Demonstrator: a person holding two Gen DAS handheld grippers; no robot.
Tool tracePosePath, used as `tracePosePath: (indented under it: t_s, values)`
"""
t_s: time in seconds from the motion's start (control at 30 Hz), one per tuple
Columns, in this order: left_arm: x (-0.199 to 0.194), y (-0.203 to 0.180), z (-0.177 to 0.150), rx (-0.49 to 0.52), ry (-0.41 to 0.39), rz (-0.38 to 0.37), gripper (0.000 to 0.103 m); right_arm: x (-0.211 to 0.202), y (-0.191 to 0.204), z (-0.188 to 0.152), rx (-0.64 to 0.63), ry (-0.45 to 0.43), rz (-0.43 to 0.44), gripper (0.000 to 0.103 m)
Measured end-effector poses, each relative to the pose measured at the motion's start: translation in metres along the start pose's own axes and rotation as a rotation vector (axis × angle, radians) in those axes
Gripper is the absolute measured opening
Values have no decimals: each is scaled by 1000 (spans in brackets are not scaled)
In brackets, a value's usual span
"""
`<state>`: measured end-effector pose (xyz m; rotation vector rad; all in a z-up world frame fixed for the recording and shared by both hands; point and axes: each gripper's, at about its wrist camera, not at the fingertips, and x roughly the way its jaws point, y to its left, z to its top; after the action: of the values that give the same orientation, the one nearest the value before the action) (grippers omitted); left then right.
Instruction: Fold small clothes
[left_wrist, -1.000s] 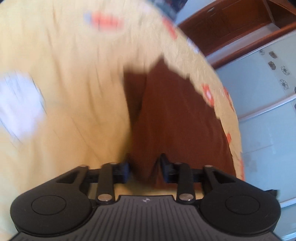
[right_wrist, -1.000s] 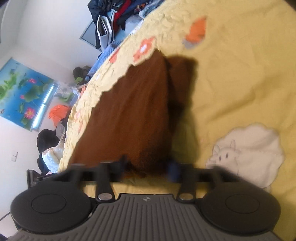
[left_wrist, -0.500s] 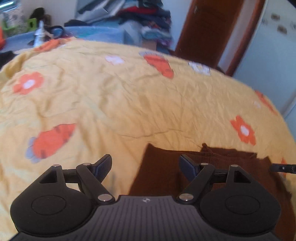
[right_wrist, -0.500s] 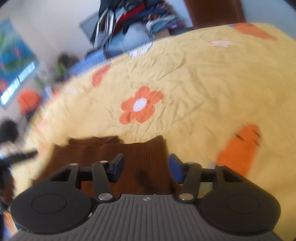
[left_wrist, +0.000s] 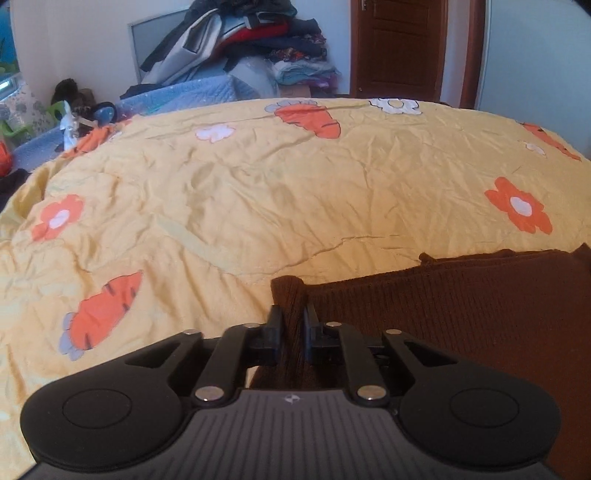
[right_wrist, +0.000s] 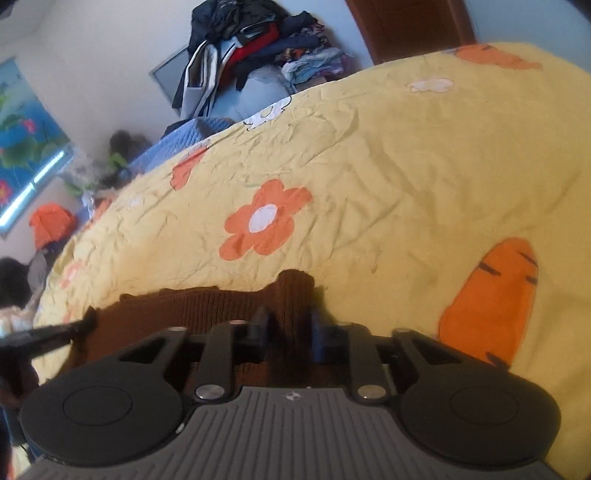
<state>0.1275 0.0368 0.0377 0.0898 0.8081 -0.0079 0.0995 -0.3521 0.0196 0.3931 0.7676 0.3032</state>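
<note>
While flat on bedspread (left_wrist: 258, 192), brown garment (left_wrist: 461, 295), long axis crosswise

Before me a bed under a yellow quilt (left_wrist: 295, 177) with orange flowers, heaped clothes (left_wrist: 243, 40) behind, brown door (left_wrist: 397, 48), pale walls, blue poster (right_wrist: 22, 147), daylight.
</note>
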Motion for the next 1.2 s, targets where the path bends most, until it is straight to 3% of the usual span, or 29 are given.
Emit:
tracePosePath:
  t_s: [0.03, 0.07, 0.13, 0.17, 0.23, 0.33, 0.37, 0.4, 0.43, 0.5, 0.57, 0.63, 0.7, 0.77, 0.8, 0.9, 0.93, 0.97, 1.03, 1.1, 1.17, 1.2]
  values:
    - [-10, 1, -1, -21, -20, 23, 29, -8, 3, 0, 7, -12, -22, 55]
    - [-22, 2, -3, -51, -56, 25, 35, -20, 9, -1, -1, -54, -42, 55]
    - [-41, -1, -8, -99, -129, -26, 71, -44, 25, -8, -27, -146, -28, 57]
    - [-46, -8, -9, -115, -139, -52, 77, -50, 34, -12, -36, -154, 7, 58]
    - [-37, -23, -8, -106, -79, -115, 79, -48, 57, -20, -99, -132, 21, 69]
    - [-7, -34, -20, -80, 14, -66, 79, -15, 76, -39, -215, -45, -87, 76]
    - [-1, -33, -28, -51, -20, -28, 83, -1, 73, -45, -249, -16, -139, 76]
    - [3, -29, -38, -37, -72, -16, 96, -1, 71, -57, -339, -79, -138, 81]
    - [3, -18, -41, -96, -73, -59, 99, -1, 69, -67, -405, -97, -148, 81]
    - [5, -7, -40, -164, -55, -29, 102, -7, 70, -70, -404, -110, -151, 82]
    - [4, -8, -38, -159, -41, -15, 102, -5, 73, -68, -417, -94, -152, 88]
    - [-10, -11, -37, -158, -22, 20, 101, -6, 79, -66, -423, -81, -178, 87]
    - [-40, -14, -45, -140, -75, -10, 102, -21, 89, -65, -387, -89, -203, 86]
    - [-65, -22, -57, -104, -126, -52, 102, -46, 99, -75, -374, -132, -126, 93]
    - [-68, -27, -62, -76, -120, -65, 102, -52, 104, -82, -387, -139, -105, 101]
    - [-45, -40, -81, -5, -39, -46, 103, -34, 108, -104, -468, -39, -177, 103]
    - [-45, -36, -90, -15, -113, -47, 103, -29, 105, -114, -504, -47, -189, 103]
    - [-46, -35, -92, -14, -117, -42, 103, -31, 102, -120, -513, -88, -172, 103]
    - [-58, -32, -87, -30, -85, -21, 103, -33, 104, -115, -489, -61, -179, 101]
    - [-79, -30, -88, -22, -112, -24, 103, -42, 114, -111, -484, -50, -212, 97]
    - [-100, -31, -97, 0, -162, -59, 103, -62, 122, -115, -464, -86, -164, 100]
    - [-103, -34, -103, 13, -150, -73, 103, -69, 123, -120, -442, -101, -129, 103]
